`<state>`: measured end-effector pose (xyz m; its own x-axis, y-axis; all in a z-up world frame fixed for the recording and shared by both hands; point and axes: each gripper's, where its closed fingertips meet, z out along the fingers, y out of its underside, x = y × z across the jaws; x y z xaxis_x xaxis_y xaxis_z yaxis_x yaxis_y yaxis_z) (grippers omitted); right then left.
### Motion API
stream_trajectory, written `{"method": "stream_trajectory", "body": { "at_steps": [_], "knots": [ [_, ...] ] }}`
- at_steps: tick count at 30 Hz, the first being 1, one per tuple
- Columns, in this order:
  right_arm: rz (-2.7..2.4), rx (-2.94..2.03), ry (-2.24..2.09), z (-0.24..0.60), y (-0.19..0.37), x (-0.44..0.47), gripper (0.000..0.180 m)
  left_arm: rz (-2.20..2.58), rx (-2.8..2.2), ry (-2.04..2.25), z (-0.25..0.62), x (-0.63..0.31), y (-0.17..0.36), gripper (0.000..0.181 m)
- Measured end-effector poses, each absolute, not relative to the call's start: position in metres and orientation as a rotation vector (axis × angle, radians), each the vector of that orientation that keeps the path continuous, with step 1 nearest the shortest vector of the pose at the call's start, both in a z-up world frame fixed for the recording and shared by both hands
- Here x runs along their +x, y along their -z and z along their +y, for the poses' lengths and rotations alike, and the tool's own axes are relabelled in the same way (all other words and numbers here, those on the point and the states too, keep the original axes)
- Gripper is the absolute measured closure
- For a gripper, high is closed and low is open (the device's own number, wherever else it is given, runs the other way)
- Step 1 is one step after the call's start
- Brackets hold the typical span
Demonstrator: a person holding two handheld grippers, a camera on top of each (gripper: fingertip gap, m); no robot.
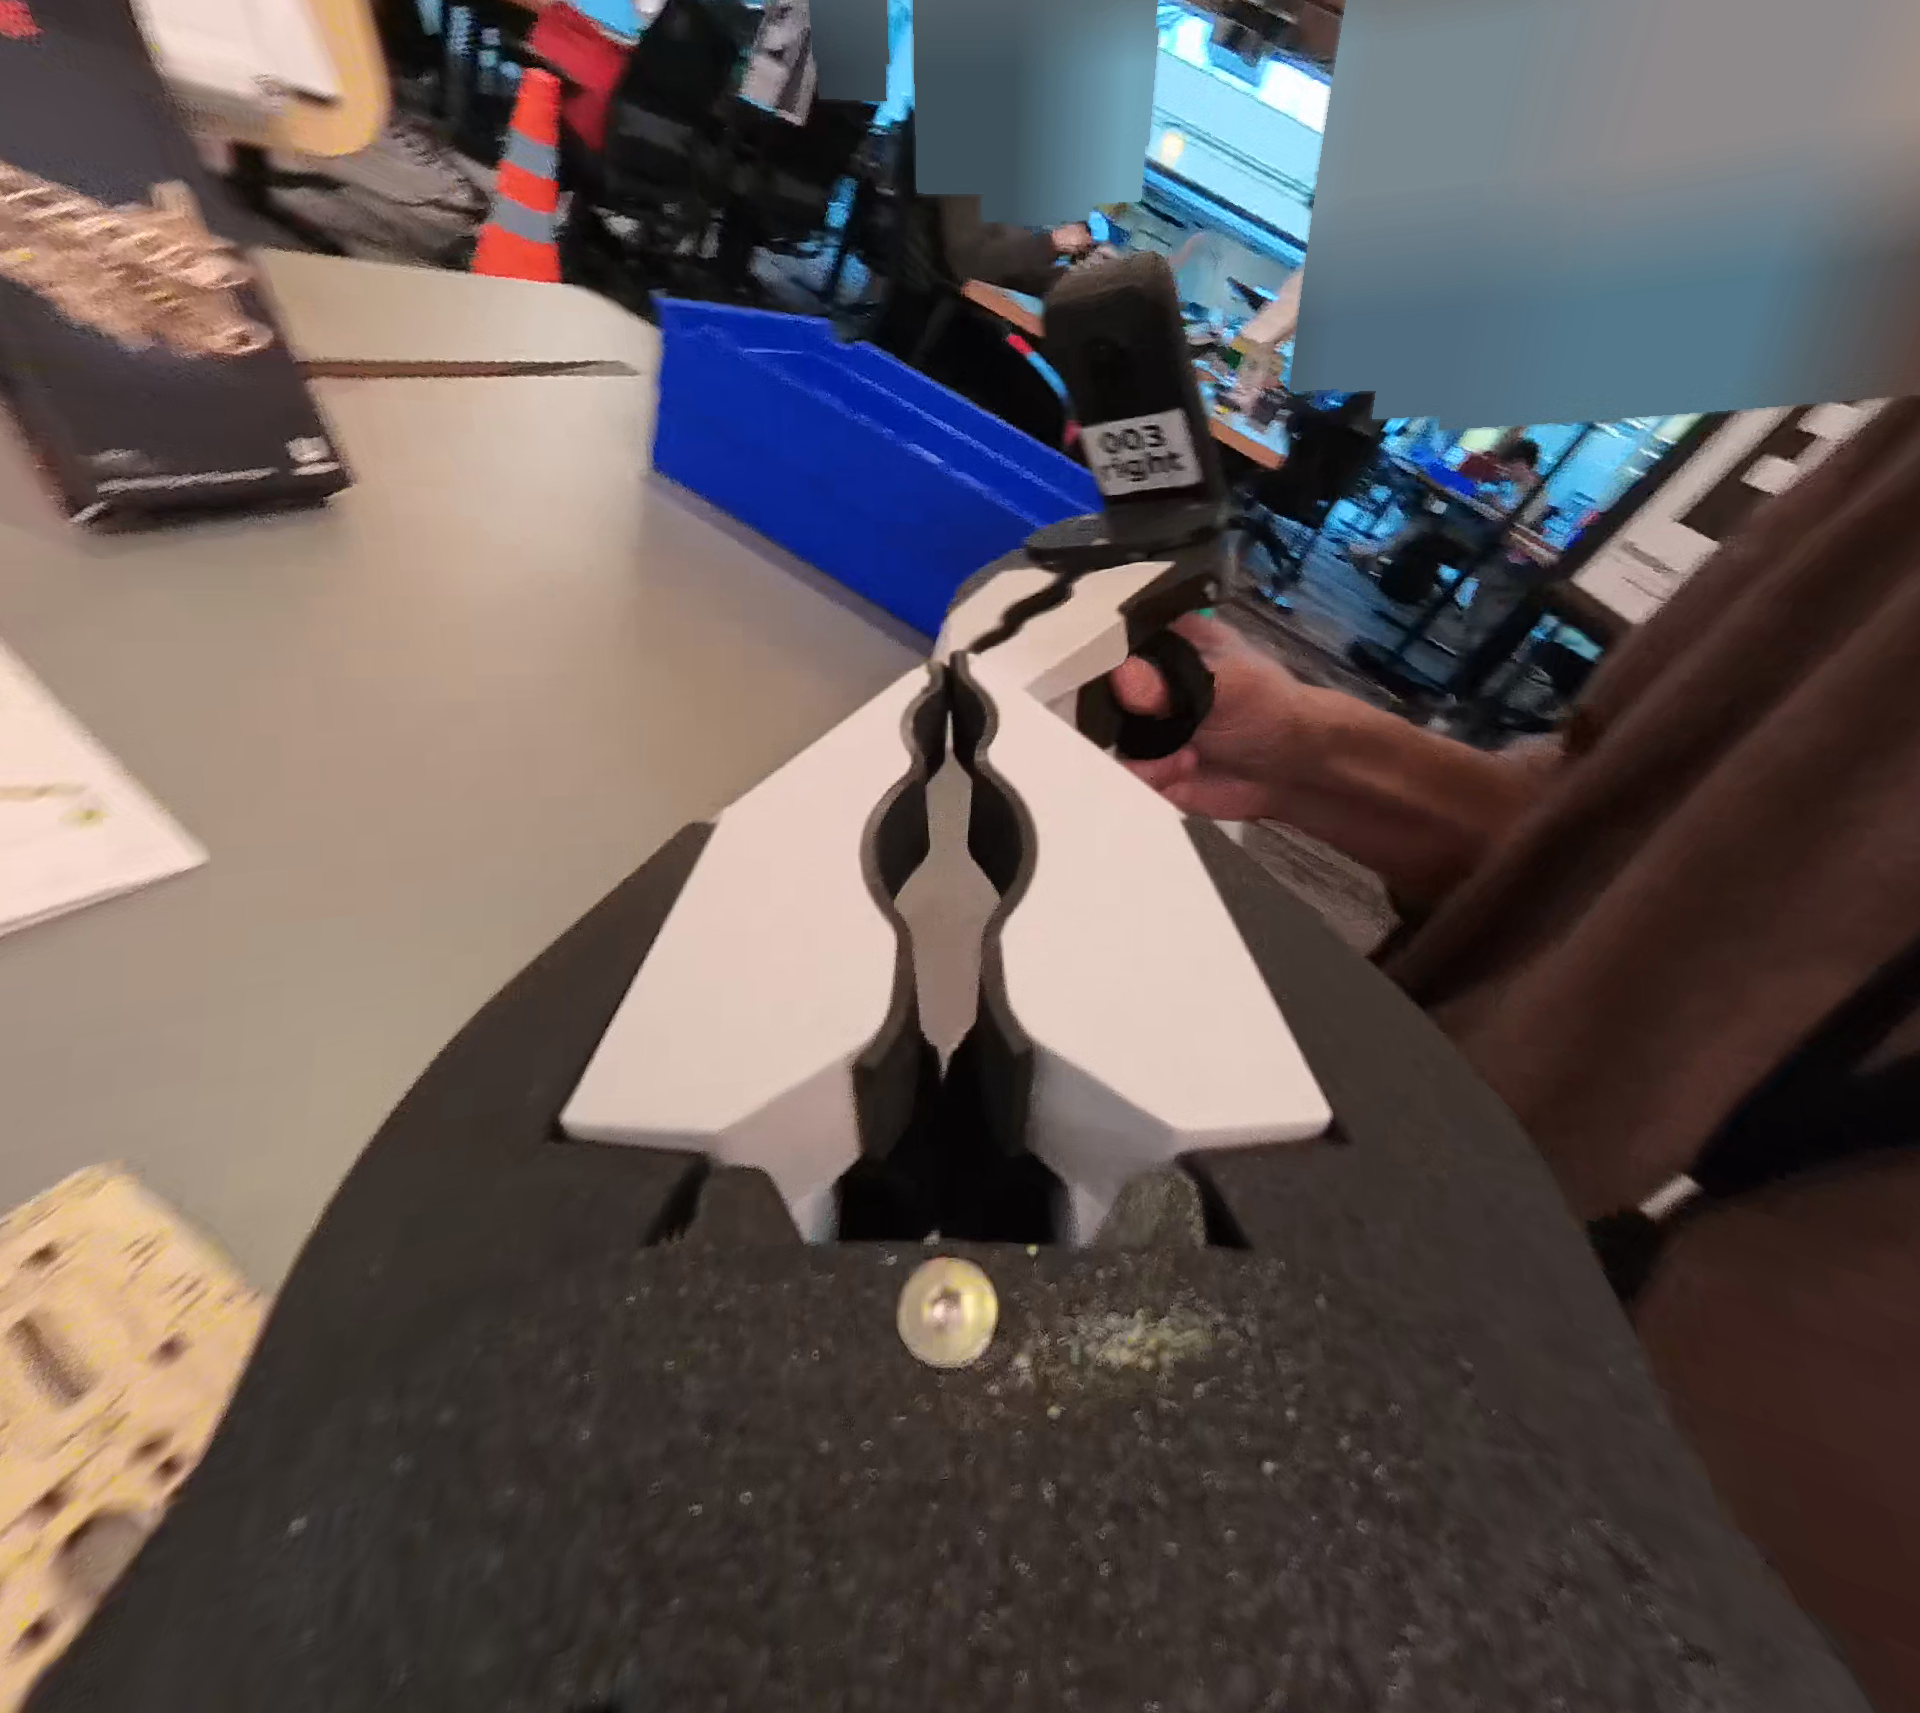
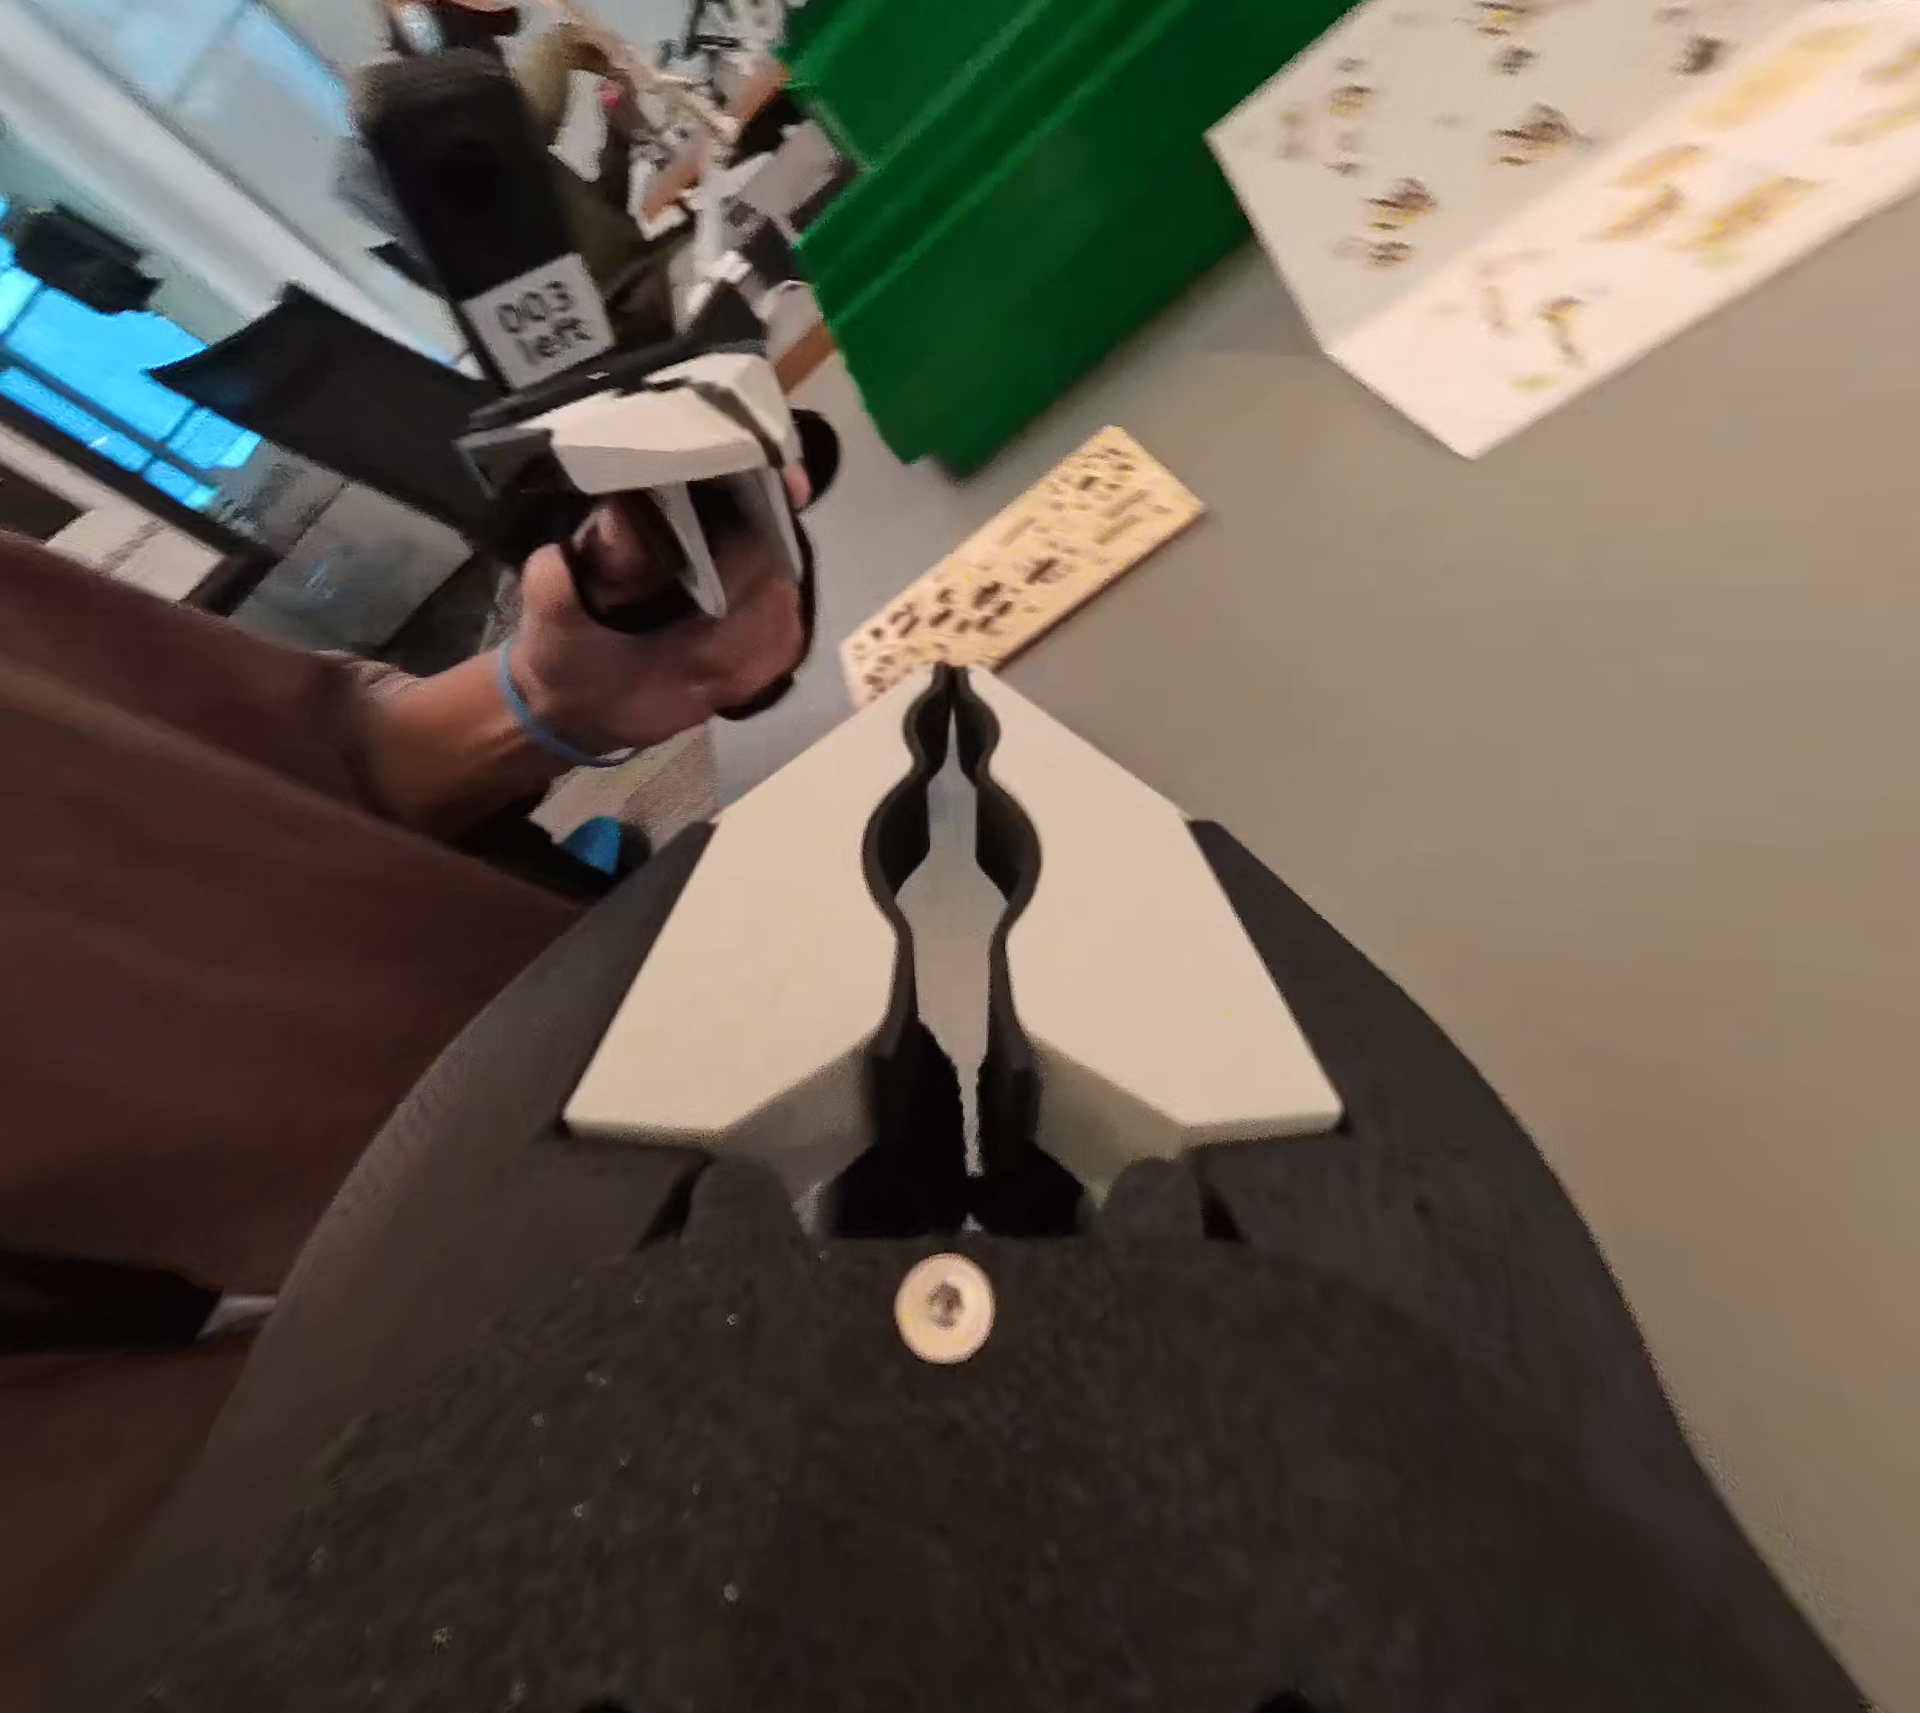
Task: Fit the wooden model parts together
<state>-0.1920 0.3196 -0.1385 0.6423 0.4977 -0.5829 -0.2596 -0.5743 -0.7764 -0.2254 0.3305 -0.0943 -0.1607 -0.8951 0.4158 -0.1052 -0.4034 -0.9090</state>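
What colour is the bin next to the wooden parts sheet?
Green, clearest in the right wrist view.

An open workshop: grey worktable (image 2: pixel 1558 832), blue bin (image 1: pixel 831 458), green bins (image 2: pixel 1039 209), traffic cone (image 1: pixel 525 188)

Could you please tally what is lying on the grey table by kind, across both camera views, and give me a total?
Storage bins: 2, one blue, one green
Wooden part sheets: 1
Printed instruction sheets: 1
Dark boxes: 1
Total: 5
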Motion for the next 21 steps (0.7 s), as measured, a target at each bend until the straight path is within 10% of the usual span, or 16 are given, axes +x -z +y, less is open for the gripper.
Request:
{"method": "stream_trajectory", "body": {
  "at_steps": [21],
  "knots": [
    [-0.117, -2.313, -0.217, 0.347, 0.237, -0.072, 0.151, 1.309, -1.723, 1.37, 0.341, -0.217, 0.154, 0.181]
  ]
}}
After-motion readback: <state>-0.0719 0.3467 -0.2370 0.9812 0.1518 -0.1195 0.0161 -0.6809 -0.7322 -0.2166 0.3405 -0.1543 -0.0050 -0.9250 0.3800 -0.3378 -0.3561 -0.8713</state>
